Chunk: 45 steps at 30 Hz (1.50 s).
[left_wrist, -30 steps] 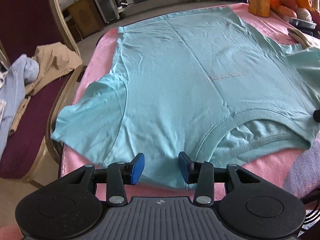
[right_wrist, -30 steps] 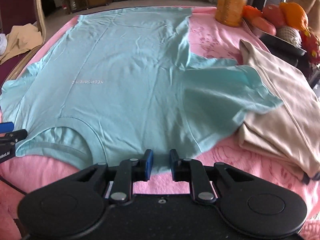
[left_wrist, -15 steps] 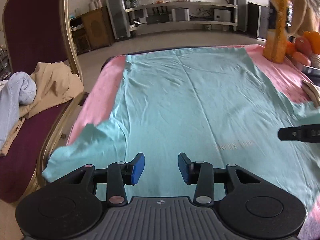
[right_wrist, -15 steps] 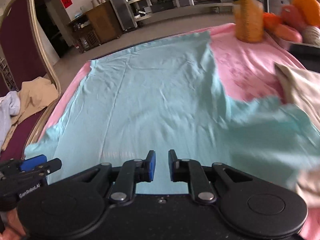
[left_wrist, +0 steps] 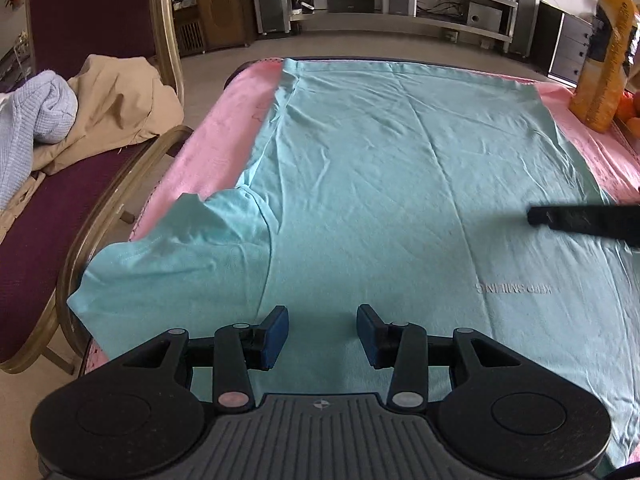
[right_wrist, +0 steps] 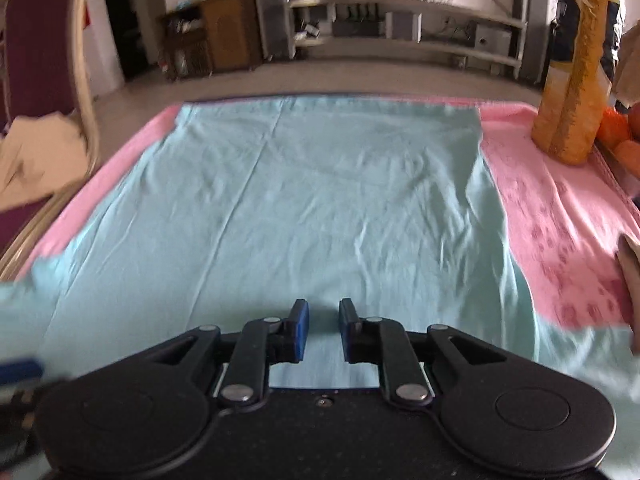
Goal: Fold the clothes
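A light turquoise T-shirt lies spread flat on a pink-covered table, hem at the far edge, small mirrored lettering near me. It fills the right wrist view too. Its left sleeve spreads toward the table's left edge. My left gripper is open and empty, hovering above the shirt's near part. My right gripper is open with a narrow gap, empty, above the shirt's middle. Its finger shows as a dark bar in the left wrist view.
A maroon chair with beige and light blue clothes stands left of the table. An orange bottle and fruit stand at the far right. A beige folded garment edge lies at right.
Both grippers have moved forward over the shirt, away from the collar toward the hem; the collar has dropped out of view. The jaws have stayed open and empty.
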### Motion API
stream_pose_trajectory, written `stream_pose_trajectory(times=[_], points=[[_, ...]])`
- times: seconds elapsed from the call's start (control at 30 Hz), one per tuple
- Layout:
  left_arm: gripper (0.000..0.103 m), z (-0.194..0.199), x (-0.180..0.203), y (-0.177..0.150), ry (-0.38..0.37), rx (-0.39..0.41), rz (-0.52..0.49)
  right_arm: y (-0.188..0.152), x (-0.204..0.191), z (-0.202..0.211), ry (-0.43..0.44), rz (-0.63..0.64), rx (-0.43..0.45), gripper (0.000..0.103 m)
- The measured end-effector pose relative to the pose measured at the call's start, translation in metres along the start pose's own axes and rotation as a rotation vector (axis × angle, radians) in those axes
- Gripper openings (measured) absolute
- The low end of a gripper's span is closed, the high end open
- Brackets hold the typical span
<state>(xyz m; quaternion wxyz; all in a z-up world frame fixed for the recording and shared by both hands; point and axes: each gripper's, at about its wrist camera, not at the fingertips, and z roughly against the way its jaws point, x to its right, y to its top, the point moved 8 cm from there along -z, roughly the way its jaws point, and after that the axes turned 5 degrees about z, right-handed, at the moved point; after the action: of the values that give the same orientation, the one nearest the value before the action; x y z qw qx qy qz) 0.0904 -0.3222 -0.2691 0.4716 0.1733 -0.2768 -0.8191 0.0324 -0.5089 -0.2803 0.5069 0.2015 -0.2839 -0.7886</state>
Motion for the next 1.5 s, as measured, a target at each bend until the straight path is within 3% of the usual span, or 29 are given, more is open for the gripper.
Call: stream_pose_trajectory(times=[0.23,0.43,0.5,0.6,0.7,0.77,0.83,0.9,1.03,1.23,1.27,1.4,1.5], points=[[0.041,0.017,0.011,-0.021,-0.024,-0.011,-0.101,-0.078,-0.006,0.072,0.056,-0.017,-0.161,0.023],[0.041,0.046,0.016,-0.058,-0.031,-0.055,-0.176,-0.125,0.000,0.116,0.065,-0.076,-0.206,0.027],[0.041,0.055,0.010,-0.066,-0.034,-0.070,-0.157,-0.129,0.004,0.122,0.069,-0.105,-0.210,0.028],[0.041,0.068,0.000,-0.074,-0.046,-0.077,-0.105,-0.131,0.016,0.130,0.083,-0.187,-0.207,0.041],[0.041,0.079,-0.011,-0.066,-0.060,-0.025,-0.035,-0.128,0.031,0.135,0.111,-0.283,-0.137,0.041],[0.040,0.082,-0.013,-0.057,-0.041,0.036,-0.019,-0.122,0.041,0.137,0.115,-0.345,-0.080,0.035],[0.037,0.082,-0.010,-0.051,-0.026,0.076,-0.027,-0.120,0.046,0.134,0.124,-0.372,-0.058,0.019],[0.037,0.079,-0.003,-0.049,-0.027,0.097,-0.056,-0.118,0.044,0.127,0.166,-0.391,-0.059,0.018],[0.037,0.067,0.013,-0.055,-0.044,0.066,-0.123,-0.113,0.024,0.120,0.235,-0.318,-0.053,0.017],[0.036,0.059,0.021,-0.072,-0.044,-0.026,-0.220,-0.127,0.004,0.111,0.229,-0.198,-0.153,0.016],[0.031,0.063,0.024,-0.074,-0.047,-0.032,-0.245,-0.130,0.005,0.114,0.235,-0.199,-0.165,0.016],[0.035,0.077,0.026,-0.072,-0.119,-0.014,-0.234,-0.134,0.018,0.125,0.235,-0.246,-0.170,0.017],[0.036,0.078,0.025,-0.061,-0.130,0.019,-0.197,-0.129,0.048,0.134,0.207,-0.355,-0.094,0.024]])
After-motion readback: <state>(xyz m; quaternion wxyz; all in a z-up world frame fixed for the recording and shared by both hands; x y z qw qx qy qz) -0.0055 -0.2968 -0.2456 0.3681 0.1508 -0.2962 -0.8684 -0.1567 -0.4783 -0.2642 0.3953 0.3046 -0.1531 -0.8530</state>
